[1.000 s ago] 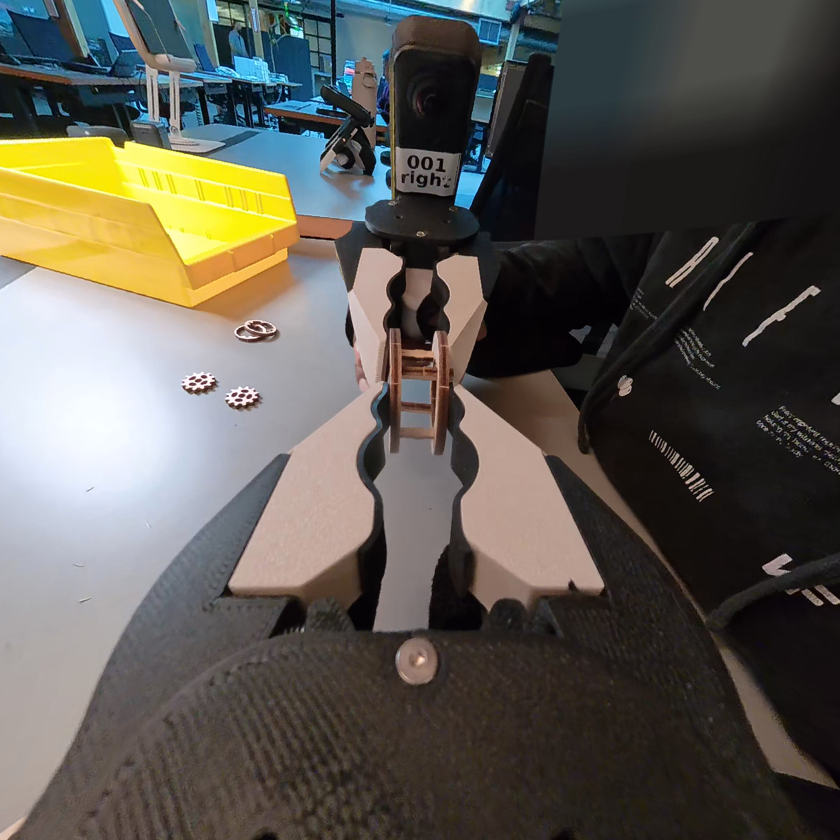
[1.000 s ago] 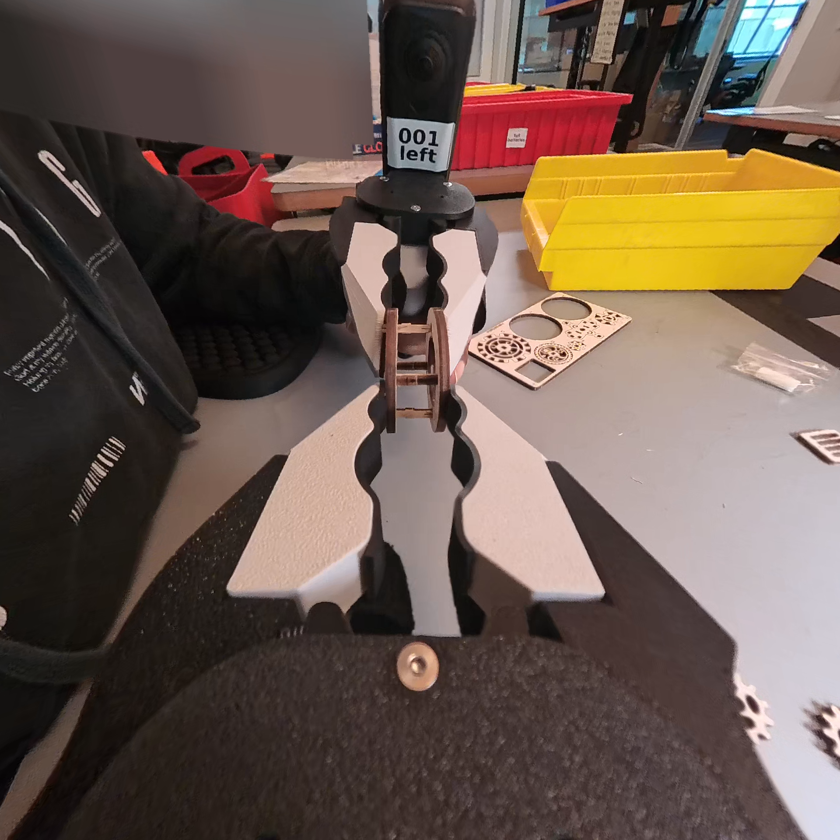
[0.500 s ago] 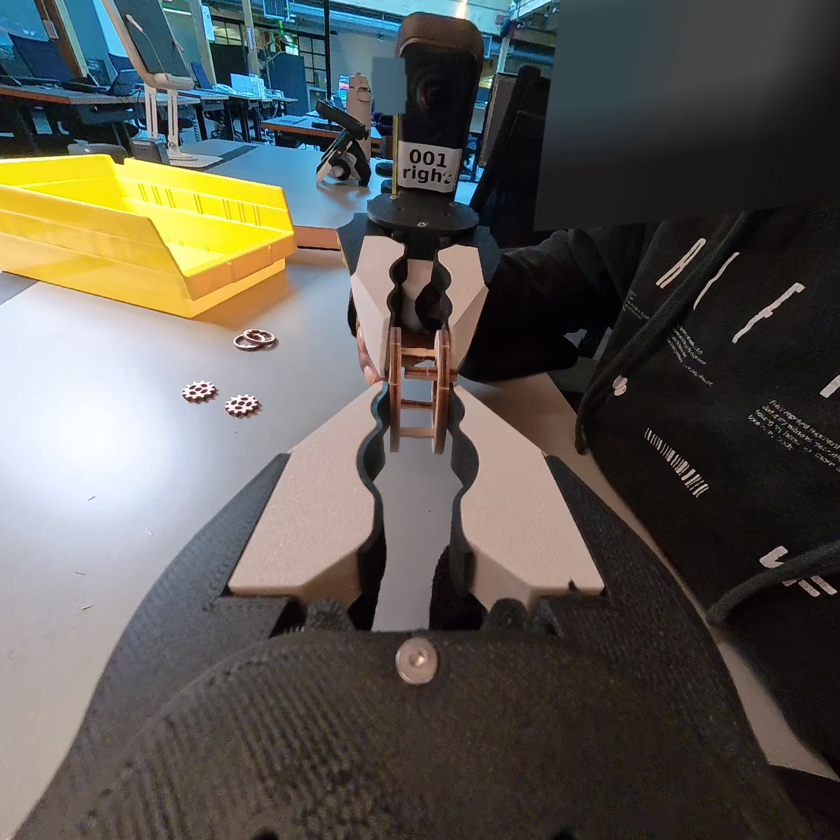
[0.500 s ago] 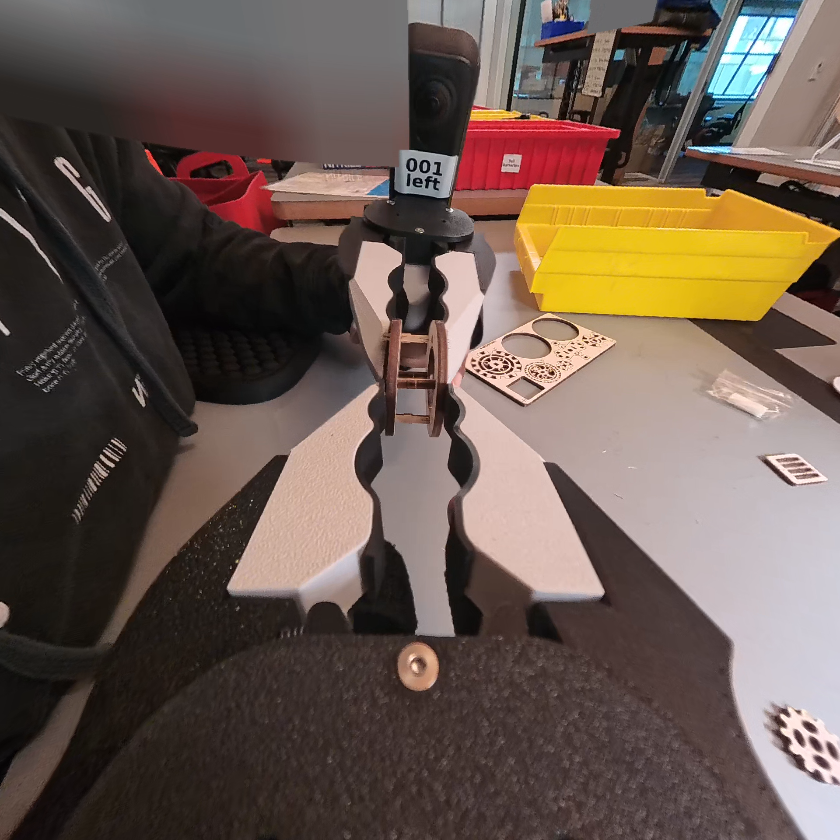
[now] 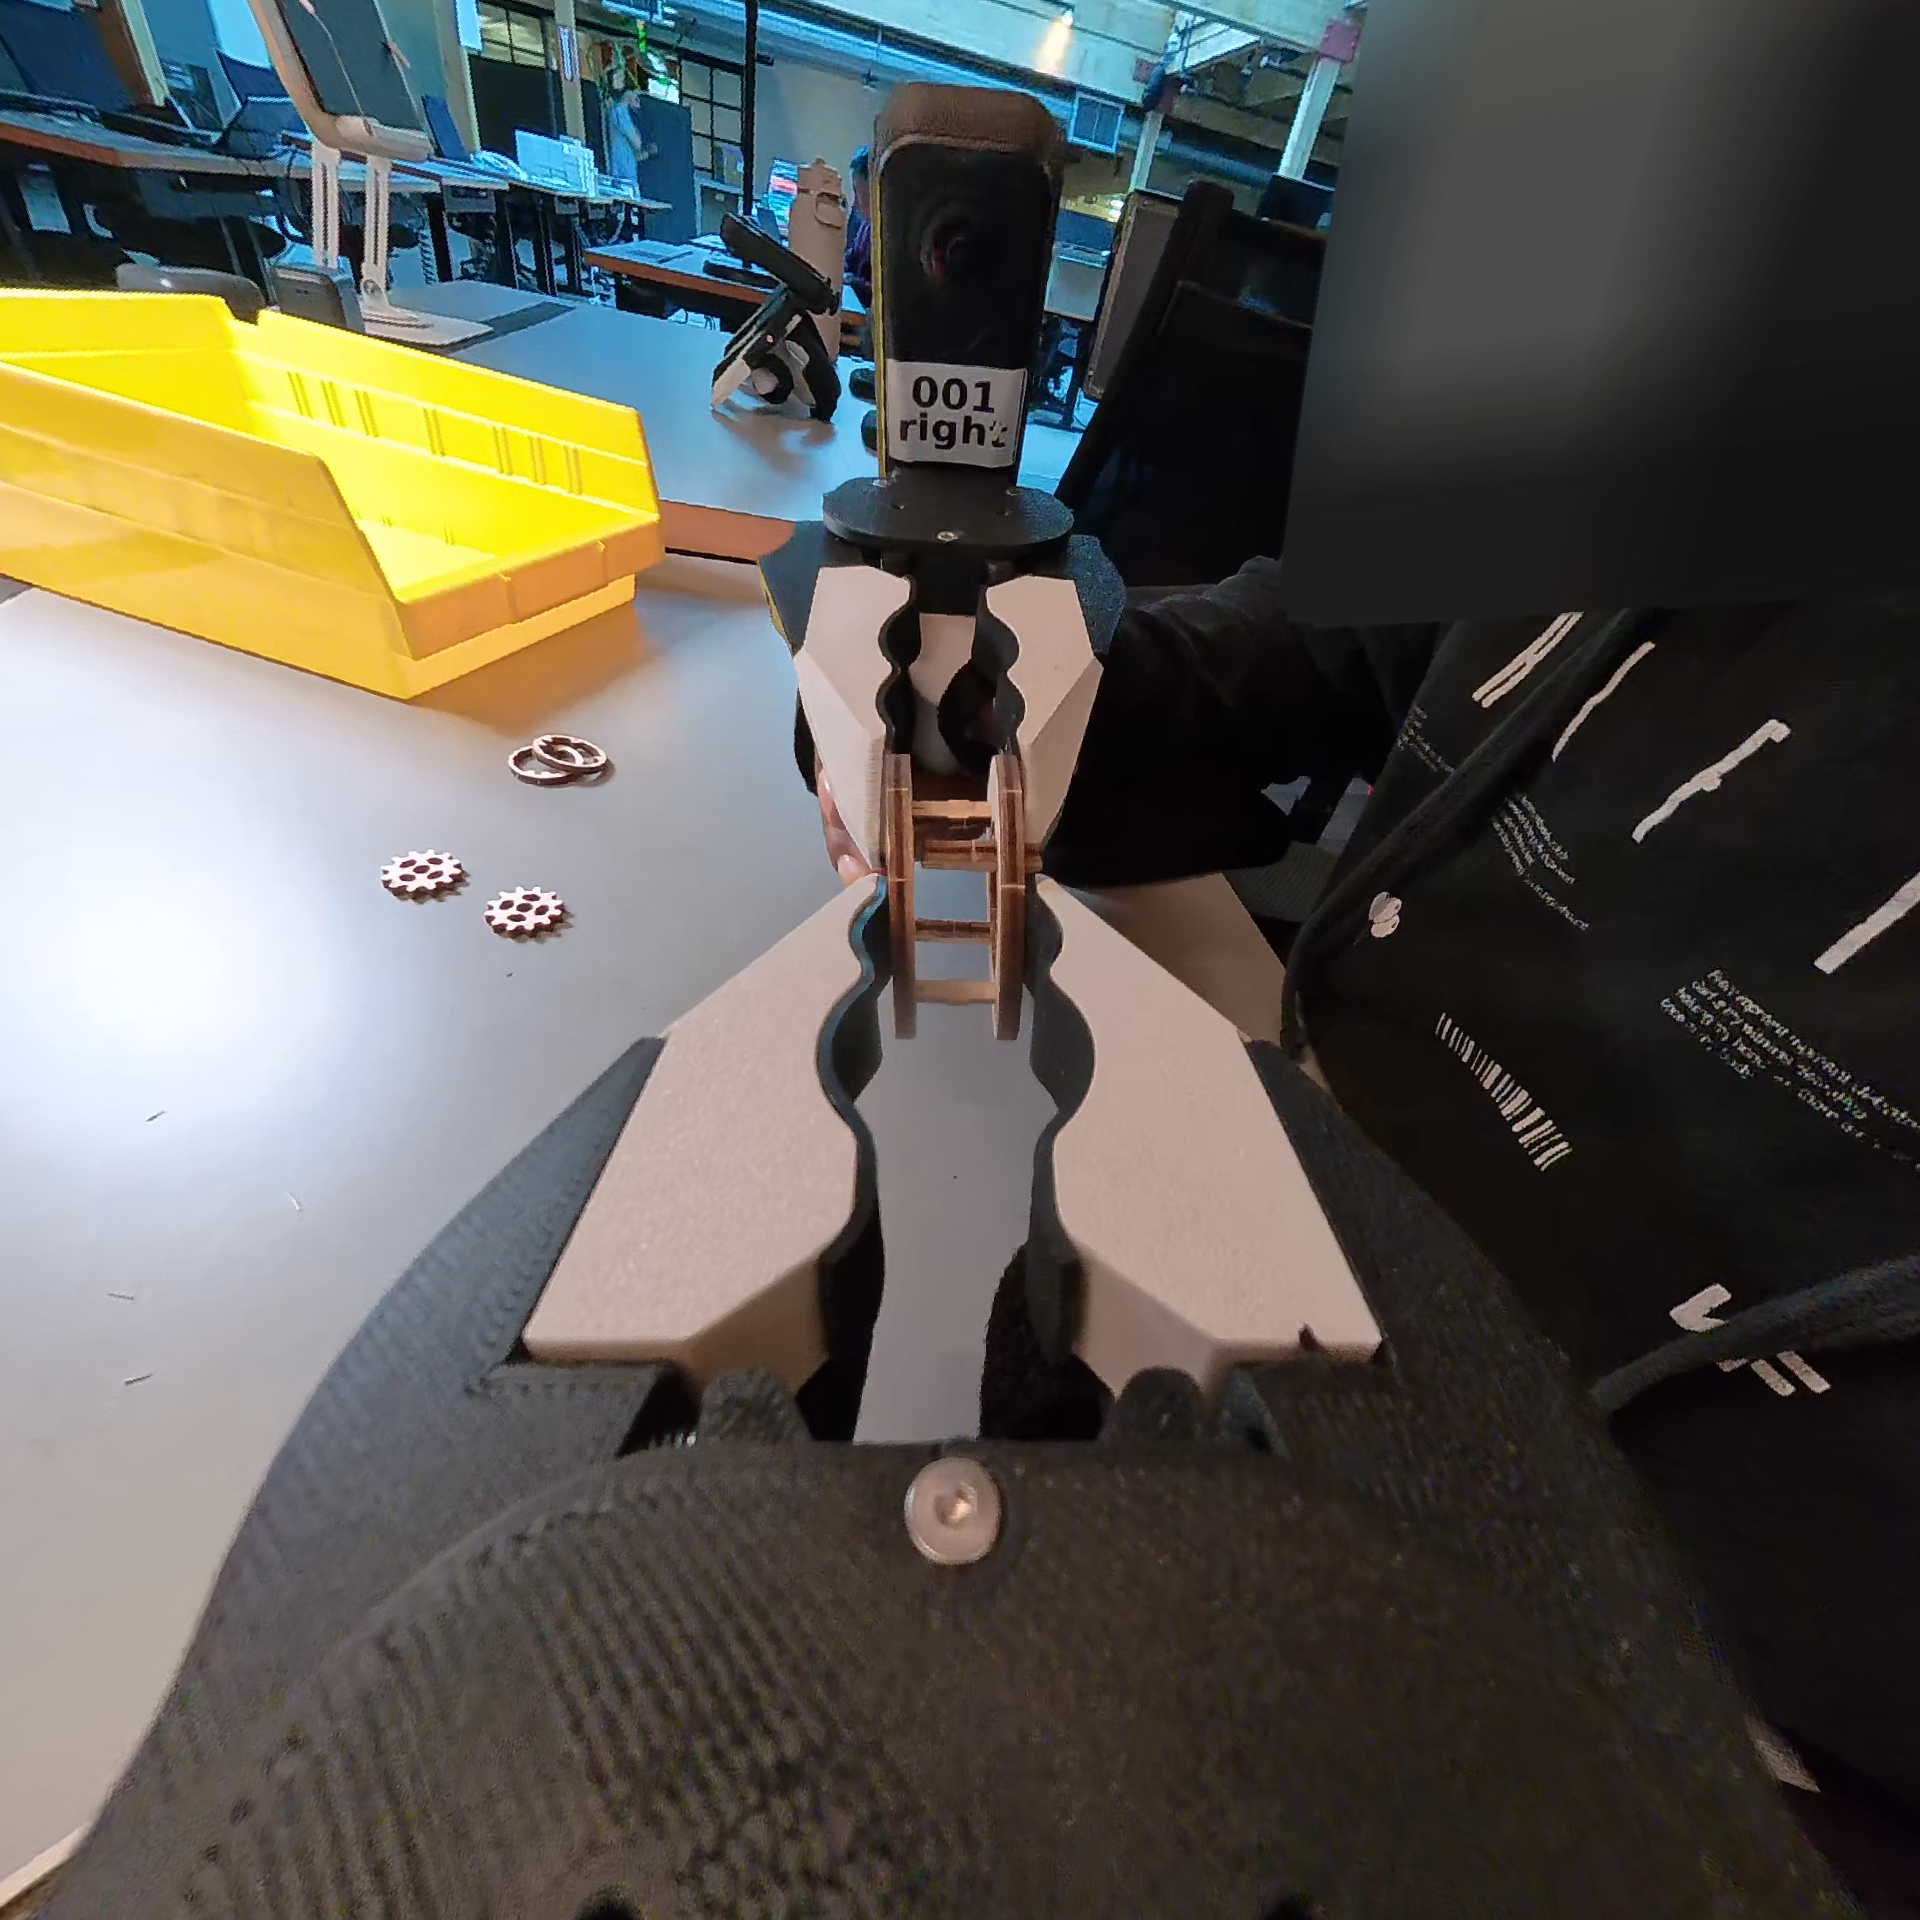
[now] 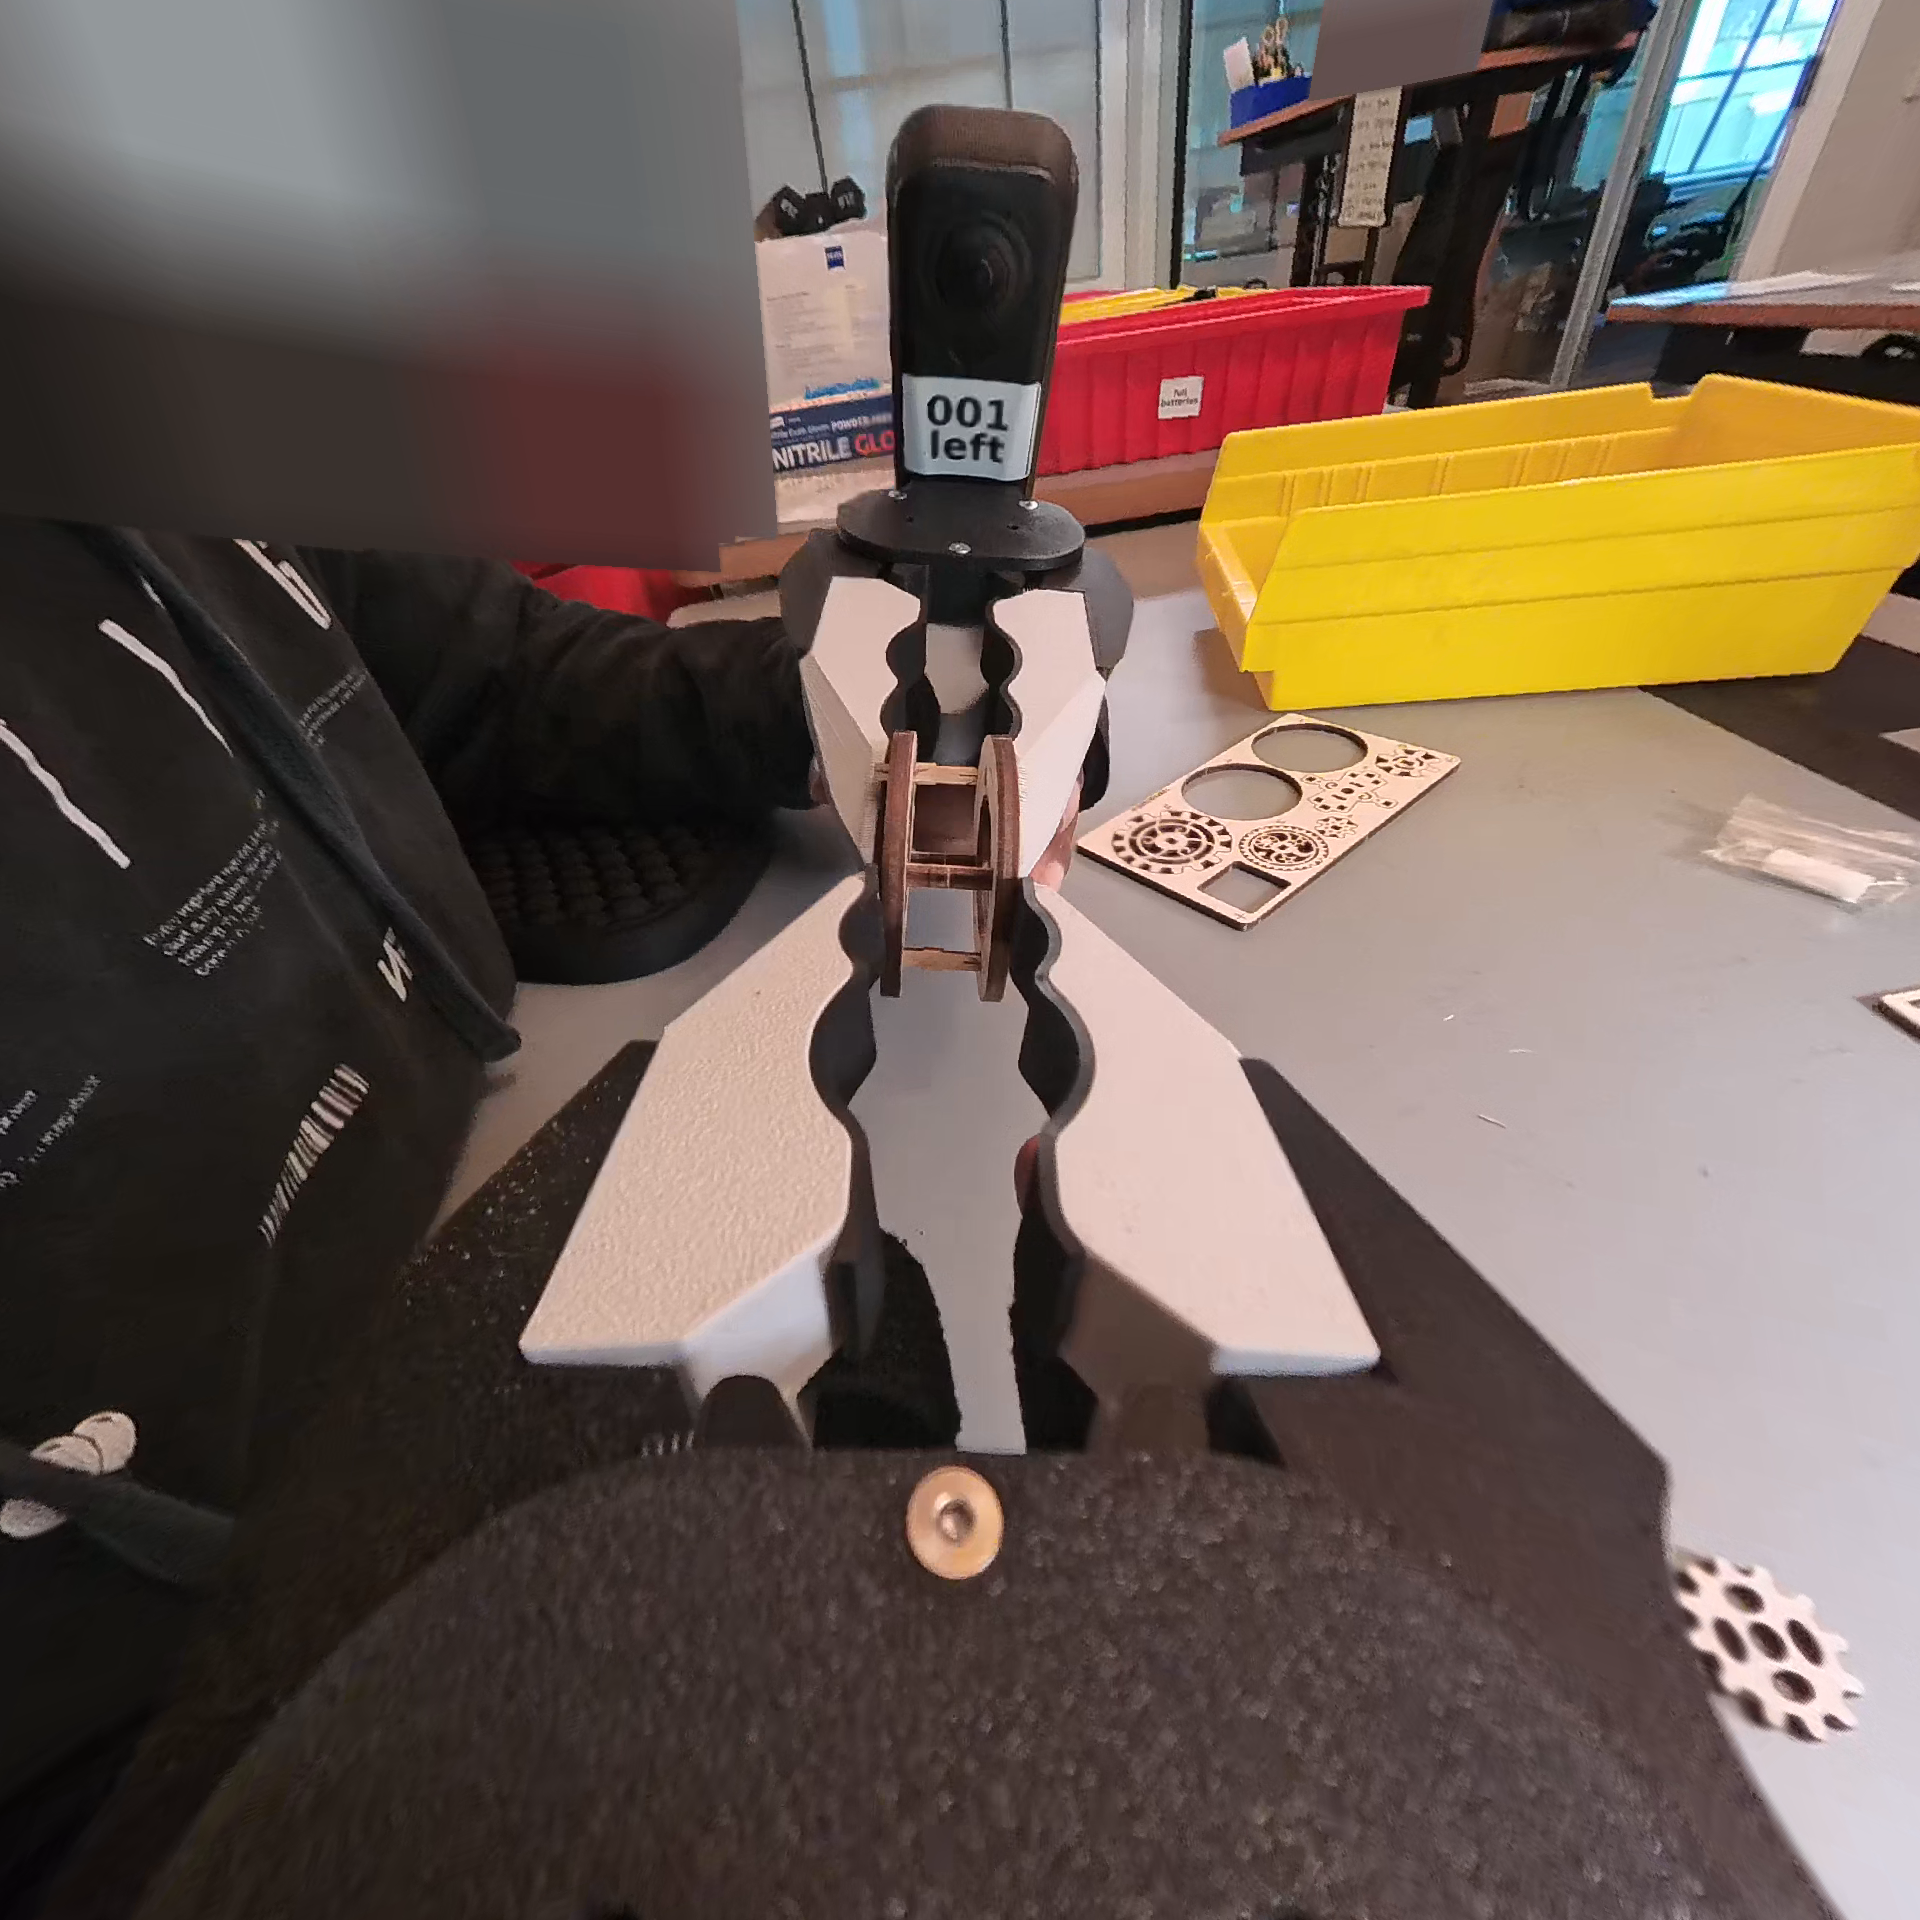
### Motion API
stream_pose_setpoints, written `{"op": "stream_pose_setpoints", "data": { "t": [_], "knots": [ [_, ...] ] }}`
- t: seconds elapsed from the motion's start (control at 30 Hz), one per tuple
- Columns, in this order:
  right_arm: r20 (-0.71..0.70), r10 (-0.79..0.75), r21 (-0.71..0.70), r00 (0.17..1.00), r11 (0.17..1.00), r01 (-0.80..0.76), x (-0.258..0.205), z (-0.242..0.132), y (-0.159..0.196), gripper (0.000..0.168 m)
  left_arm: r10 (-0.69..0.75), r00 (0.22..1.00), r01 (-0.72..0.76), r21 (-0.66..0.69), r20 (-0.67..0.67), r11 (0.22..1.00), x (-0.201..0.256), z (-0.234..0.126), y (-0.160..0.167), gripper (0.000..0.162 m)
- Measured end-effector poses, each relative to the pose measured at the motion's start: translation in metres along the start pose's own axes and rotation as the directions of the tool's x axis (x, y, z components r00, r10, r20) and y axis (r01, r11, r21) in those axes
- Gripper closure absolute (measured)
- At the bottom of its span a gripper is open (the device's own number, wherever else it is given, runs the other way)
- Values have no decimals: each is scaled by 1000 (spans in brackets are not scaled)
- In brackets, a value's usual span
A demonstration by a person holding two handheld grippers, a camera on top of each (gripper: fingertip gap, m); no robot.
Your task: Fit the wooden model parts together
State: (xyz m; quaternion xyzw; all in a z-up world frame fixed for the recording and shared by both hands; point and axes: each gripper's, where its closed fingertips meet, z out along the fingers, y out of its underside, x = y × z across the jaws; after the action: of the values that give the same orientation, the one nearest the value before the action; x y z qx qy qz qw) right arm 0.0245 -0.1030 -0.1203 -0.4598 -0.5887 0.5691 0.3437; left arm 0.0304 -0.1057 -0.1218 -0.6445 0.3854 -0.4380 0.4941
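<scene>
A small wooden wheel assembly (image 5: 956,914), two dark discs joined by light rungs, hangs above the grey table (image 5: 260,1039). My left gripper (image 5: 958,935) is shut on its near part, with one disc against each finger. My right gripper (image 5: 951,800) faces it from the far side and is shut on the same assembly. In the right wrist view the assembly (image 6: 940,862) sits between my right gripper (image 6: 943,935) and the opposing left gripper (image 6: 940,800). The two grippers' fingertips nearly touch.
Two wooden gears (image 5: 421,873) (image 5: 525,912) and two rings (image 5: 559,758) lie on the left, before a yellow bin (image 5: 312,499). The right wrist view shows a punched wooden sheet (image 6: 1268,816), a yellow bin (image 6: 1558,561), a gear (image 6: 1766,1652), a plastic bag (image 6: 1818,862) and the person's dark hoodie (image 6: 208,883). The grippers are tip to tip, or close to it.
Both grippers keep their hold on the wheel assembly. The pair has shifted slightly over the table, so the background has moved a little in both views.
</scene>
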Motion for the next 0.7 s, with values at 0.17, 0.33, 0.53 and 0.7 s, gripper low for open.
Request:
{"op": "stream_pose_setpoints", "data": {
  "t": [0.17,0.33,0.53,0.7],
  "knots": [
    [19,35,35,999,999,-36,2,0,0,146,-20,1000,20,3,15,1000,-2,0,-2,139],
    [29,71,55,997,996,-72,3,1,0,146,-44,999,44,14,14,999,-3,-1,-3,139],
    [6,46,66,999,997,-46,5,2,1,146,-52,998,50,57,27,997,-5,-5,-12,128],
    [-18,-18,64,1000,998,19,3,4,0,146,-24,999,22,45,30,999,-4,-4,-10,136]
  ]
}}
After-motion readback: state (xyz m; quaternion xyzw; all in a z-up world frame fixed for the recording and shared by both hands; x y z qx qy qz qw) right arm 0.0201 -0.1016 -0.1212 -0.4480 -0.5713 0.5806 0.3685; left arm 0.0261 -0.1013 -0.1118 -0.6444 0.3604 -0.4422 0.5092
